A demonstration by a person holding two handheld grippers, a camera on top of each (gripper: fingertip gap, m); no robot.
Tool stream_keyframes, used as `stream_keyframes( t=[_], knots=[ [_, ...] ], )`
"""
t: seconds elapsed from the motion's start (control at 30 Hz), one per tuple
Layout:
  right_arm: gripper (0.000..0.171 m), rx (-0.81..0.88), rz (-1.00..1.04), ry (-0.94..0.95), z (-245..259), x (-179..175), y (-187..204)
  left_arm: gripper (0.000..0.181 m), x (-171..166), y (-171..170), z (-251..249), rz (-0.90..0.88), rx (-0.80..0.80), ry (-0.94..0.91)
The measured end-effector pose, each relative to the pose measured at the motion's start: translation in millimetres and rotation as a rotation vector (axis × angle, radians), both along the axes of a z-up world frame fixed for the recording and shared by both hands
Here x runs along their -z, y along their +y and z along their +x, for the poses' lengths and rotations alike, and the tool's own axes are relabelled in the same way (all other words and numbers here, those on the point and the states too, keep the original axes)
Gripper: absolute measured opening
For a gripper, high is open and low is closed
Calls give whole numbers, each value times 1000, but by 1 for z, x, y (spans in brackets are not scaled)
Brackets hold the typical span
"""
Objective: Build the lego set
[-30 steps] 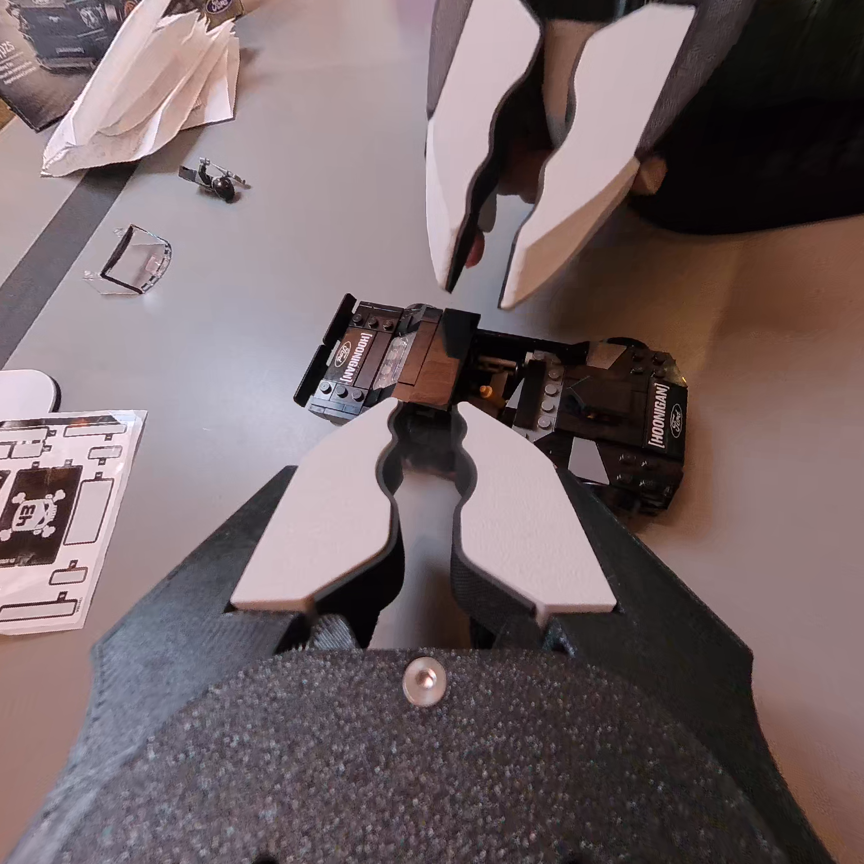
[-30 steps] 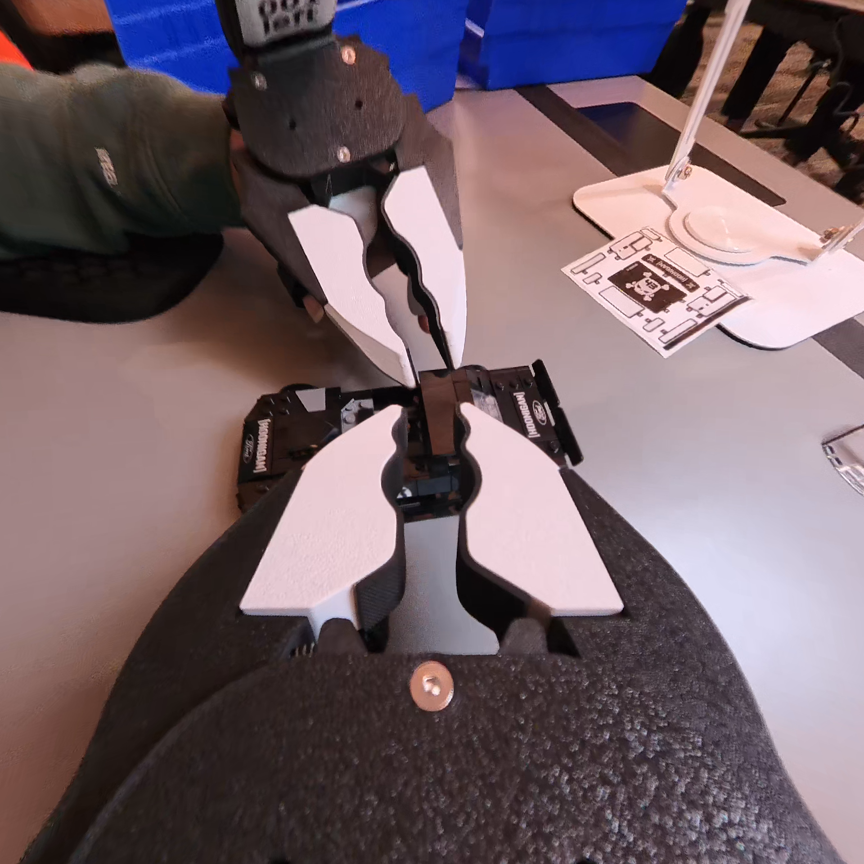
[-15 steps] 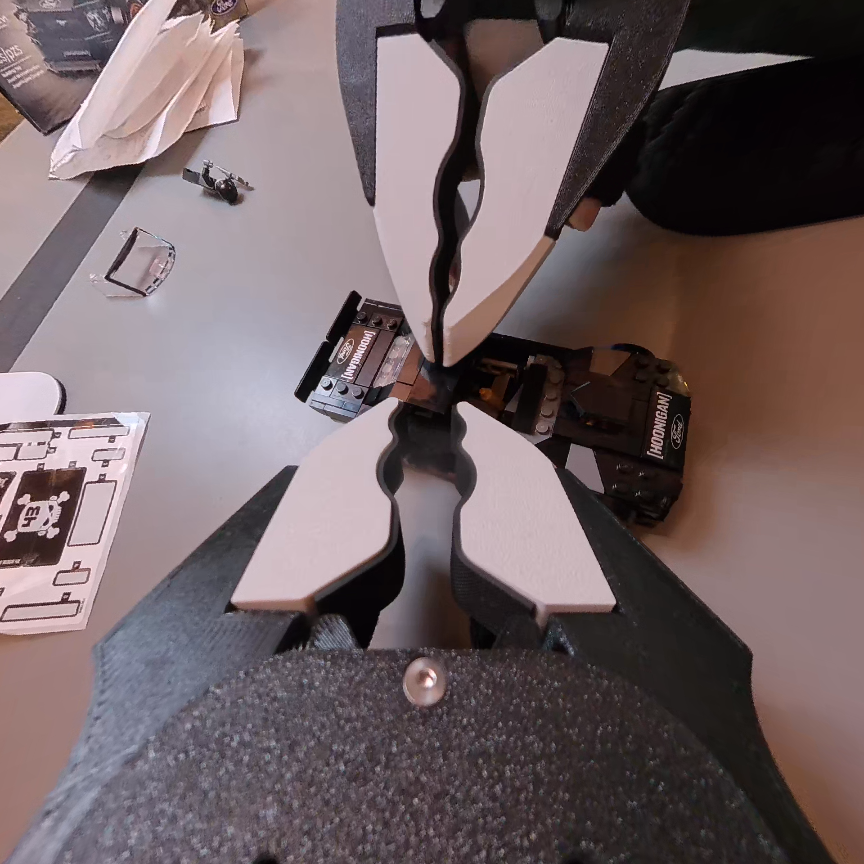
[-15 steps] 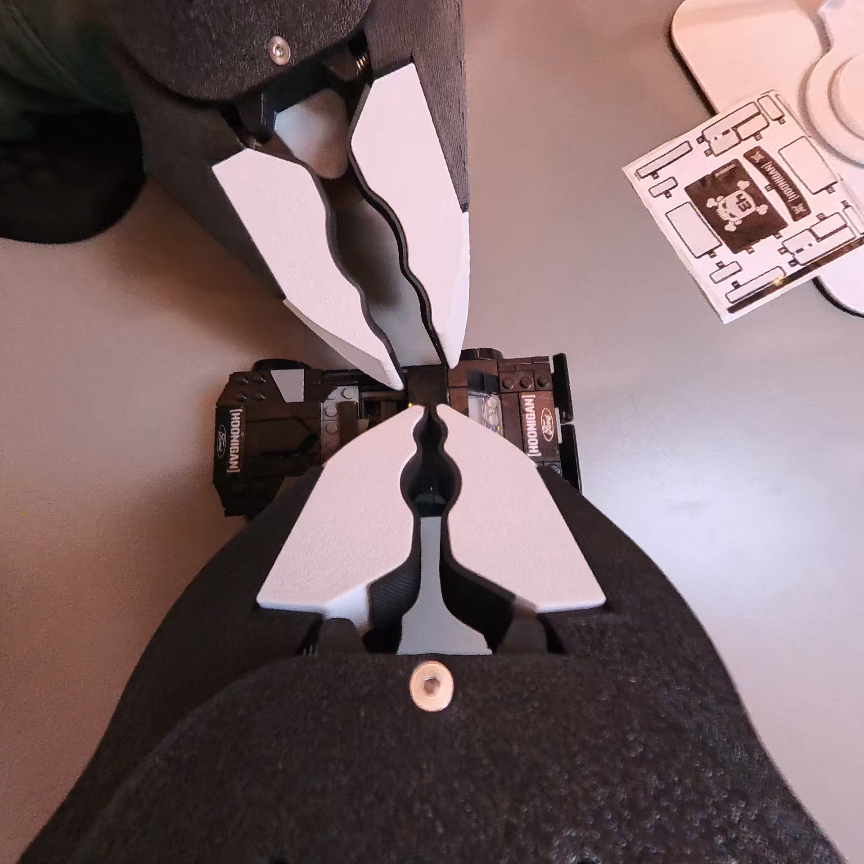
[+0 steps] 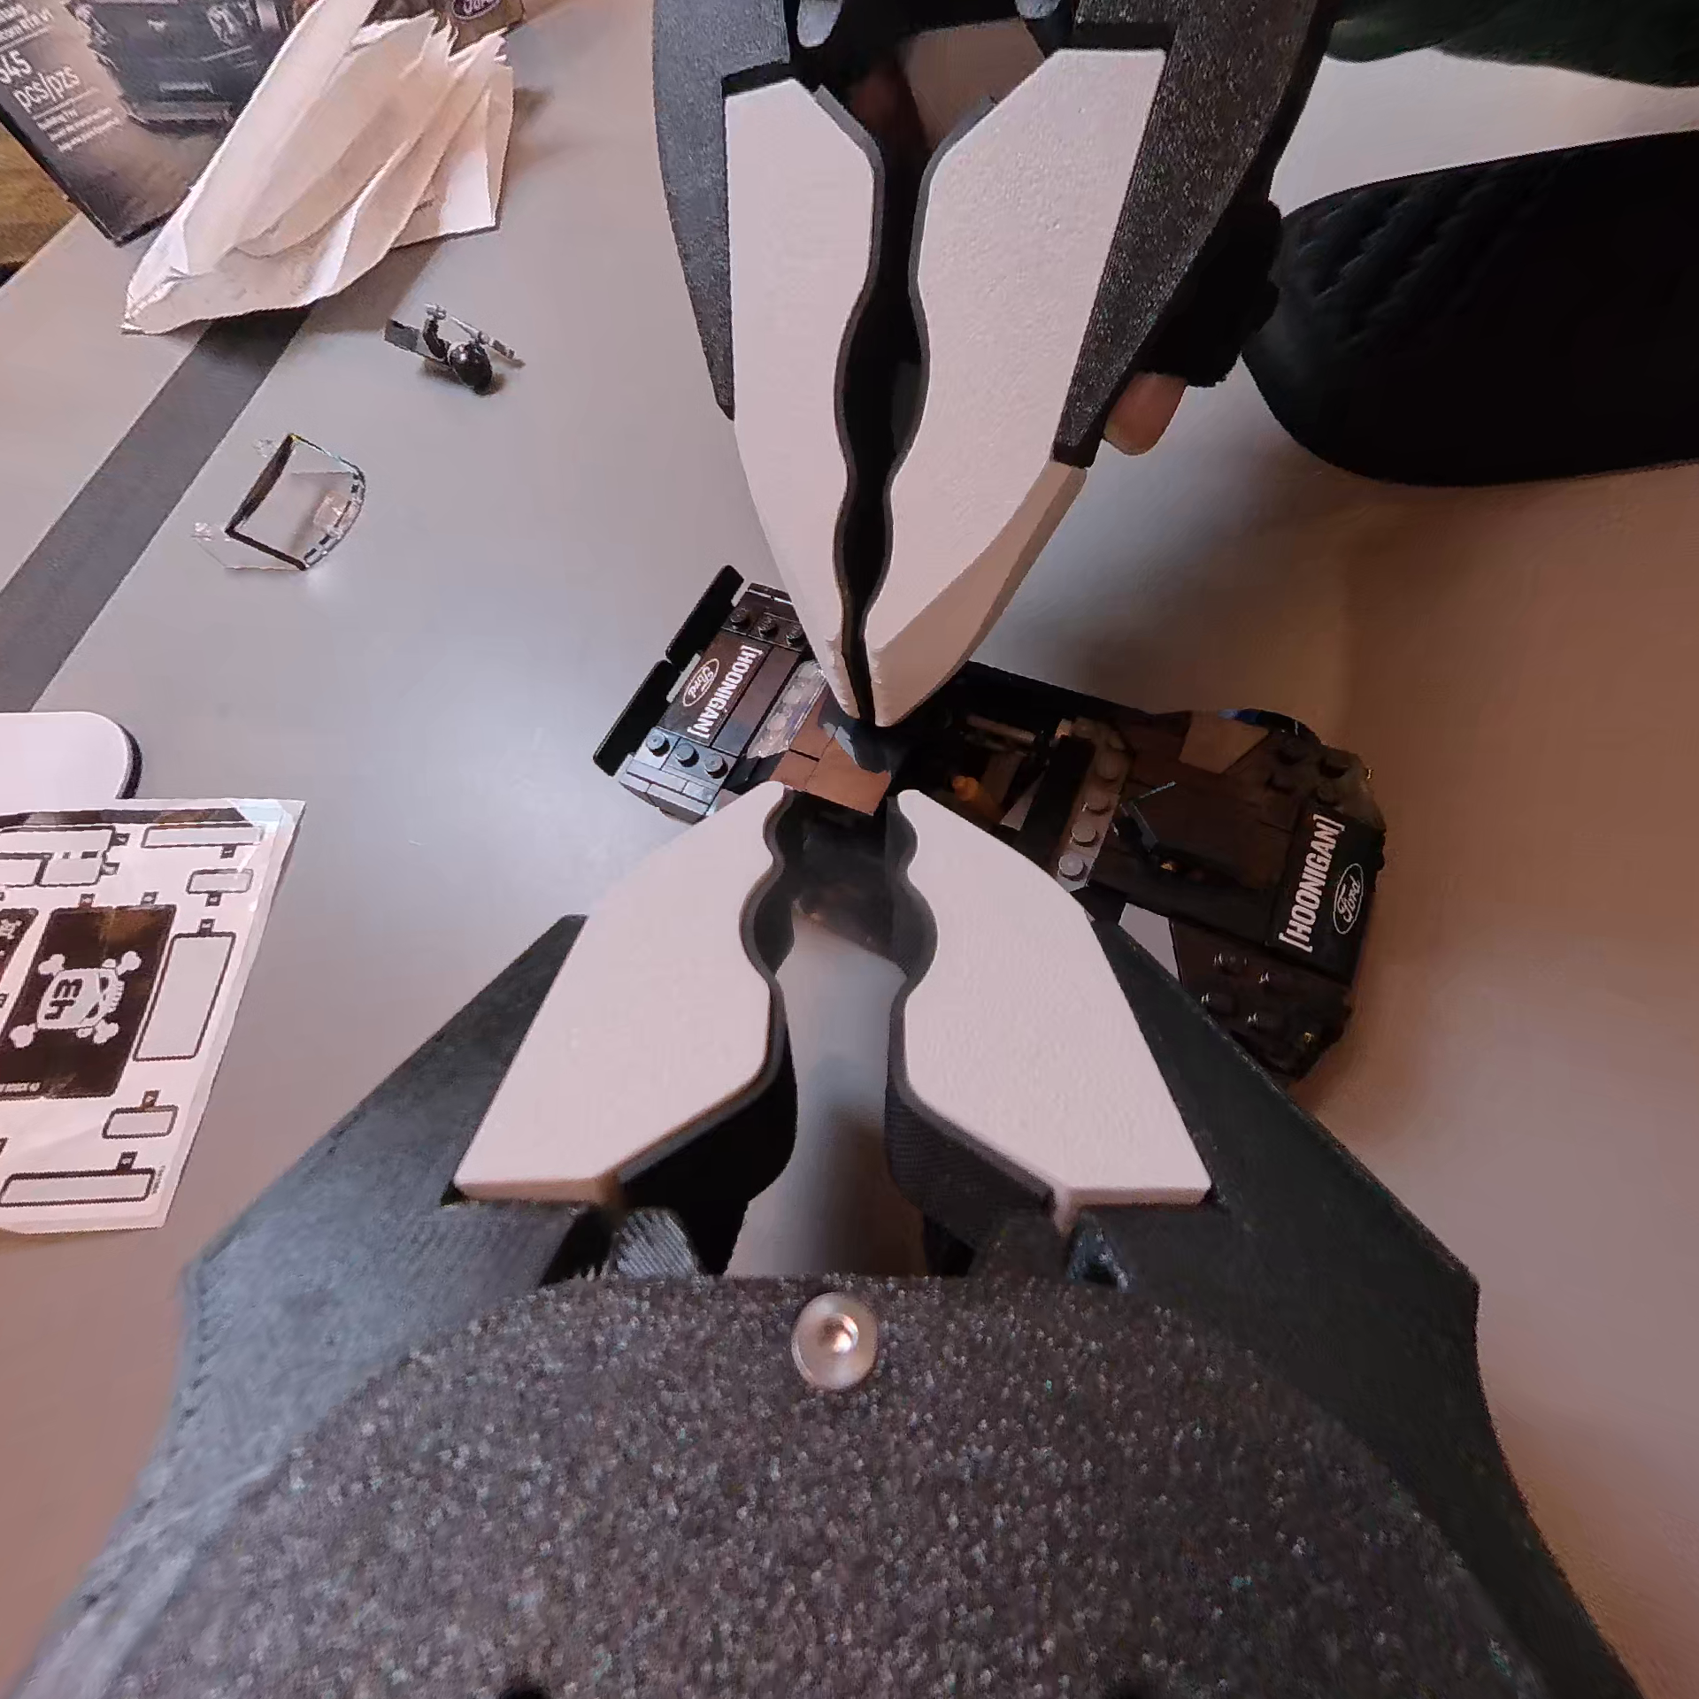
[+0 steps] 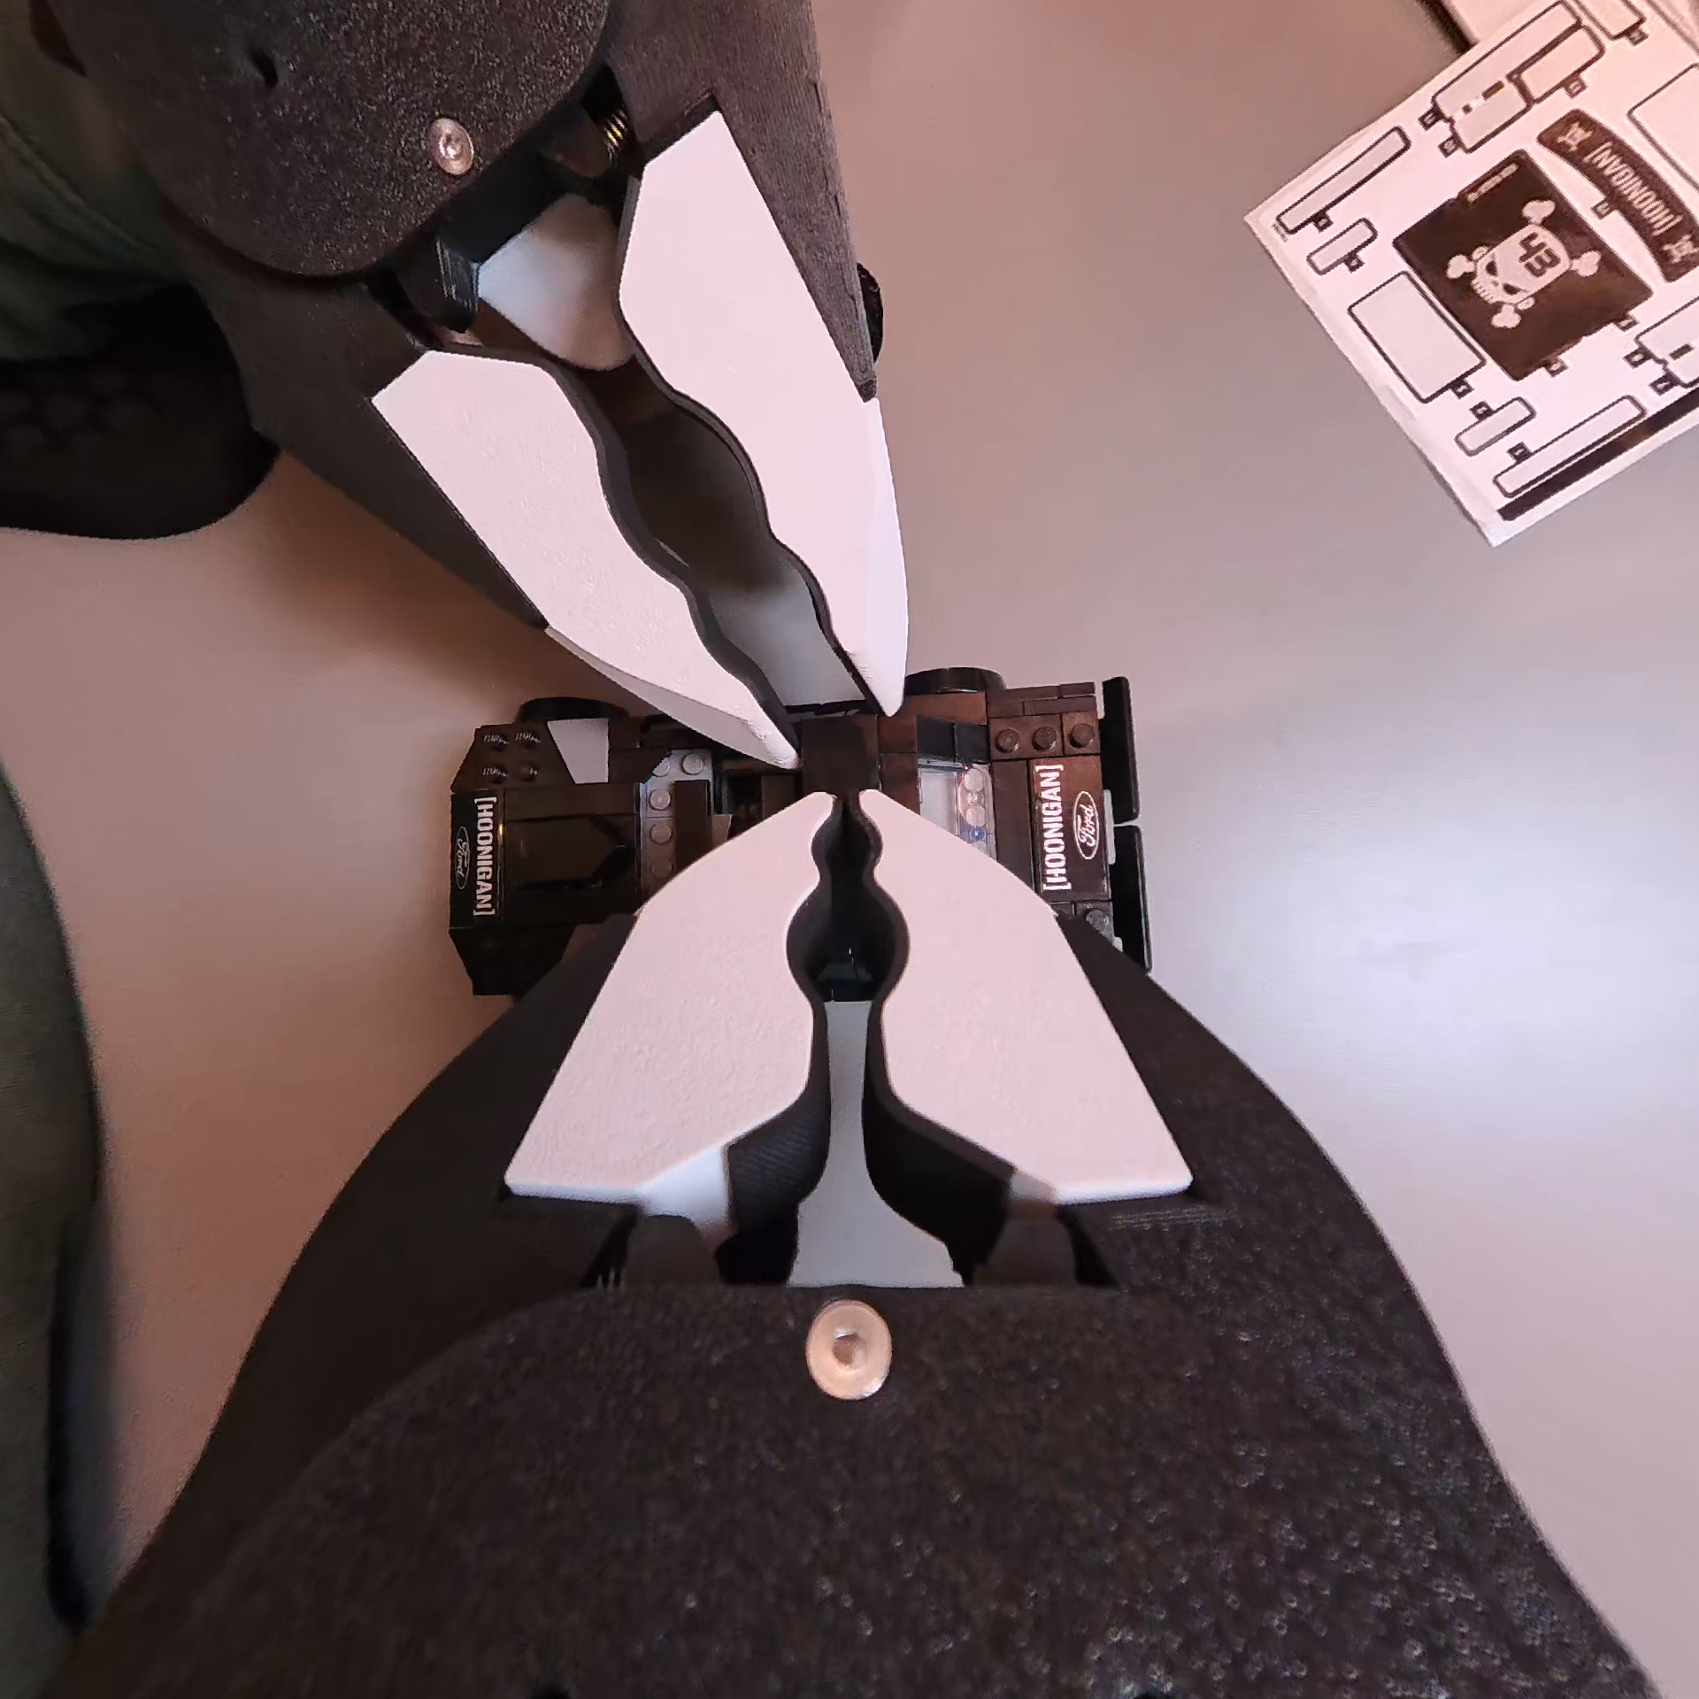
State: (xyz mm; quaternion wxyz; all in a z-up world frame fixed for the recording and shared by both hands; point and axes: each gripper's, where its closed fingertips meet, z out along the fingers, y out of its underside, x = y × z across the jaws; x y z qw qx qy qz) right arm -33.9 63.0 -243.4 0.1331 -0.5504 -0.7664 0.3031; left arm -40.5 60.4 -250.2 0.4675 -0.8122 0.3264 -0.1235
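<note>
Since half a second ago my right gripper (image 5: 864,712) has dropped further; it's pinched near-closed with tips pressing the small black roof piece (image 6: 837,758) on the lego car (image 5: 1287,883). Whether it grips or only pushes, can't tell. Left gripper (image 5: 832,809) hasn't shifted: part-open, tips bracing the car's near side at that piece. My read: brick being seated.

Car sits mid-table (image 5: 460,598). Left of the car: sticker sheet (image 5: 101,993), clear windscreen part (image 5: 294,506), small dark part (image 5: 455,345), white bag (image 5: 331,156). Nothing blocks; the grippers crowd each other.
</note>
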Motion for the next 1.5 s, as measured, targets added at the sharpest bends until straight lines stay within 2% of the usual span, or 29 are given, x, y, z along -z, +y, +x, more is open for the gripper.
stream_keyframes(
  t=[0.57,0.67,0.73,0.83,1.1,1.3,1.5],
  knots=[
    [0,23,37,-83,-2,1,0,18,0,0,0,-2,-9,4],
    [0,32,29,-28,-5,-2,1,18,0,0,0,-3,-7,8],
    [0,75,-52,54,-6,-18,4,18,1,0,1,-5,-7,14],
    [0,110,-50,101,6,-33,20,18,2,0,2,-4,-6,20],
    [0,79,-6,11,24,-1,7,19,2,0,2,-10,-8,18],
    [0,83,6,-29,23,1,9,20,3,0,2,-10,-12,21],
    [0,114,-69,-110,21,1,8,19,3,1,1,-12,-16,24]
  ],
)
